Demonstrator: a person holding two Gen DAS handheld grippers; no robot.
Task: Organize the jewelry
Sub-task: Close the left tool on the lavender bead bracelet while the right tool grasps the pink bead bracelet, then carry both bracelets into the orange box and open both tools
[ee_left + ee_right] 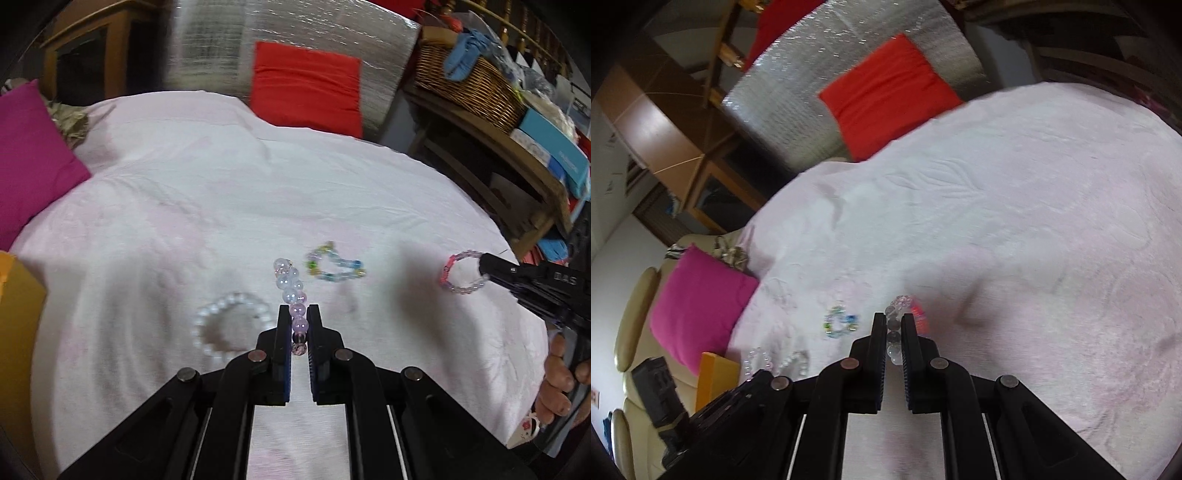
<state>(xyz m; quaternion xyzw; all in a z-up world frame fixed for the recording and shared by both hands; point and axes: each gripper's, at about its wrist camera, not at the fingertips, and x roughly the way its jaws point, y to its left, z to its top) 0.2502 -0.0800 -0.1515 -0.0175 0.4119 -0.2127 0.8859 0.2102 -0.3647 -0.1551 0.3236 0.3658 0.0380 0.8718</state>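
Both claws are closed on bracelets and carry them clear of the pink cloth [207, 192] that covers the tabletop. The left claw [298, 314] grips a lilac-and-clear bead bracelet [291, 291]; the loop is pinched flat between the pads, and its long axis runs straight ahead along the claw's own line, with the free end past the tips. The right claw [894, 325] grips a pink-and-clear bead bracelet [905, 310]. In the left wrist view this bracelet hangs as an open ring at the claw tip, over the right side of the cloth. A hand [561, 380] holds that claw's handle at the right edge of the view. Two bracelets remain on the cloth. A white bead bracelet [231, 321] lies just left of the left claw's tip. A multicoloured bead bracelet [334, 264] lies ahead and slightly right, between the two claws. The left claw is nearer to both. A yellow box [18, 332] stands at the left edge of the cloth. It lies on the left claw's side and well apart from the right claw. Judgement: if the box is the destination, the left bracelet has the shorter path and the right bracelet must cross the whole cloth.
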